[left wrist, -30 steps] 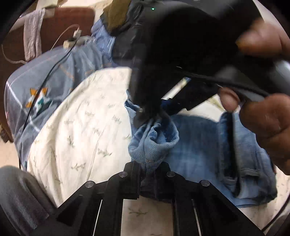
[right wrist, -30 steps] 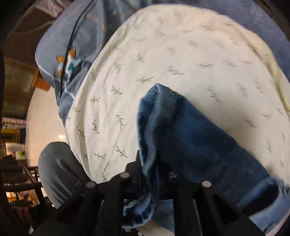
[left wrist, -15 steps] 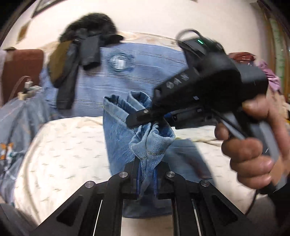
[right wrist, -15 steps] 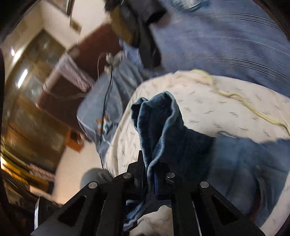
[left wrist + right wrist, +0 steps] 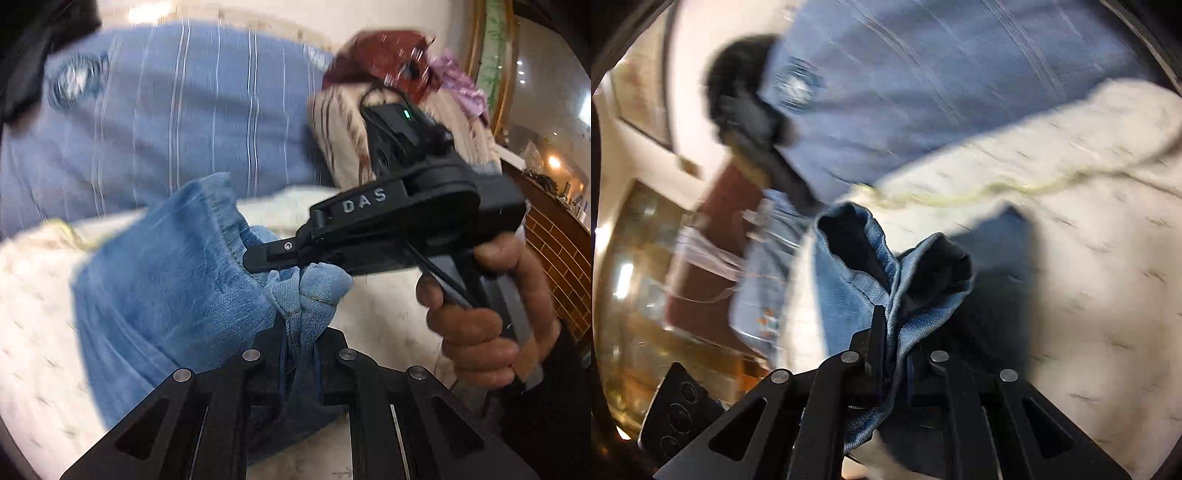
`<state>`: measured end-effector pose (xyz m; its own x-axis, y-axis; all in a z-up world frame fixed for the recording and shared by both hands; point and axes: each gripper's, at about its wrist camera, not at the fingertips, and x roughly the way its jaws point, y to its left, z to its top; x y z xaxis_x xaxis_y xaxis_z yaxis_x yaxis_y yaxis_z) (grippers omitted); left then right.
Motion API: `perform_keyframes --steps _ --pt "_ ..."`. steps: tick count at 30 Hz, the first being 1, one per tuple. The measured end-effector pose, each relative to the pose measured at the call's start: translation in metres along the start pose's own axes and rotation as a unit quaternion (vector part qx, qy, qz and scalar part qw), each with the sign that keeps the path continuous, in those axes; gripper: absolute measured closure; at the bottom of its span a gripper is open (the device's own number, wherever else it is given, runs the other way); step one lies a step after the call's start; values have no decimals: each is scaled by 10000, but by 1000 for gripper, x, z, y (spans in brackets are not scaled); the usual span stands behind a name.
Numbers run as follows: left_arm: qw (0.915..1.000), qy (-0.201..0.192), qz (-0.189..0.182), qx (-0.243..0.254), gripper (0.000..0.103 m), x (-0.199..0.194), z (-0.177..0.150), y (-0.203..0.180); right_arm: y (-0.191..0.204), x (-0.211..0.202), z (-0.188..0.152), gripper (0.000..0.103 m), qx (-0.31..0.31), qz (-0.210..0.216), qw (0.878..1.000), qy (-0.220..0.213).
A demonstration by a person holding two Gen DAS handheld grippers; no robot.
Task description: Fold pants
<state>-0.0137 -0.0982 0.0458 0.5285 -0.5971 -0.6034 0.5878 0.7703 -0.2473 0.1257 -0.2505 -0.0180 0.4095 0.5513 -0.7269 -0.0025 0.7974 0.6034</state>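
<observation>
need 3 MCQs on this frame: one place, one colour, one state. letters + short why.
1. Where are the jeans relative to the bed sheet?
A. lying flat on it
B. held up above it
C. under it

2. What colour is the cover behind the sheet?
A. red
B. green
C. blue with pale stripes

3. What state is the left gripper in?
A. wide open, nothing in it
B. shut on the jeans
C. out of view

Answers:
1 B: both wrist views show the denim bunched and raised in the fingers, with the sheet below it.
2 C: the cover is blue with thin pale lines.
3 B: denim is pinched between its fingers; the right gripper is likewise shut on the jeans.
</observation>
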Motion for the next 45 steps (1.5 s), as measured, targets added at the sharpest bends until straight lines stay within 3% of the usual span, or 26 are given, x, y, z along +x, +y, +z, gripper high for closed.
perform_keyframes --steps 2,4,6,8,11,14,16,18,21,22,24,27,30,32,35,37,38,39,40,43,45 --pt "9996 258 79 109 88 13 -14 3 -13 18 1 76 132 -335 9990 252" --pt "9994 339 6 1 86 14 -20 11 -19 23 4 76 256 -358 9986 295" --pt "9985 314 -406 -195 70 0 -17 17 -14 14 7 68 118 -520 9986 14" --pt "9948 202 -975 -213 61 -24 -10 22 0 -3 10 63 -160 -724 9963 -441" --pt "9857 99 -1596 -529 59 -54 3 43 17 -20 10 61 -404 -391 9934 -1002" --pt "9796 -172 -1751 -969 55 -74 13 80 31 -31 6 57 -706 21 9888 -1316" --pt "9800 -435 -1452 -1291 53 -83 19 115 39 -27 2 55 -875 132 9880 -1264" --pt "9802 -615 -786 -1710 51 -86 19 151 48 -17 0 55 -1080 22 9877 -1133" --pt "9704 -295 210 -2386 52 -73 10 203 60 5 2 58 -1330 -473 9843 -1061" --pt "9671 -177 284 -2523 52 -66 6 215 64 16 4 62 -1383 -688 9829 -1004" --pt "9595 84 389 -2787 52 -55 -5 236 63 29 6 100 -1370 -962 9825 -821" --pt "9540 320 373 -2959 52 -51 -14 248 61 9 5 101 -1187 -820 9833 -1110" --pt "9591 299 466 -2775 49 -52 -11 244 53 -8 3 102 -1034 -1049 9812 -1250" --pt "9634 400 503 -2602 49 -45 -13 235 32 18 6 101 -817 -1633 9795 -854" --pt "9639 827 526 -2476 49 -16 -6 222 13 37 8 101 -421 -1446 9873 -504" --pt "9633 835 510 -2500 49 -7 2 217 26 23 7 90 -660 -1489 9842 -691" --pt "9605 832 407 -2623 49 3 12 218 30 13 5 67 -699 -1343 9852 -802" --pt "9578 825 330 -2734 49 8 17 220 31 4 3 34 -710 -1147 9869 -885" --pt "9548 824 262 -2845 48 19 24 221 31 -5 2 24 -695 -949 9879 -1014" --pt "9475 890 96 -3070 47 31 27 228 16 -12 4 22 -385 -883 9889 -1127" --pt "9413 981 -98 -3230 46 49 27 234 -6 2 9 22 97 -859 9926 -849"
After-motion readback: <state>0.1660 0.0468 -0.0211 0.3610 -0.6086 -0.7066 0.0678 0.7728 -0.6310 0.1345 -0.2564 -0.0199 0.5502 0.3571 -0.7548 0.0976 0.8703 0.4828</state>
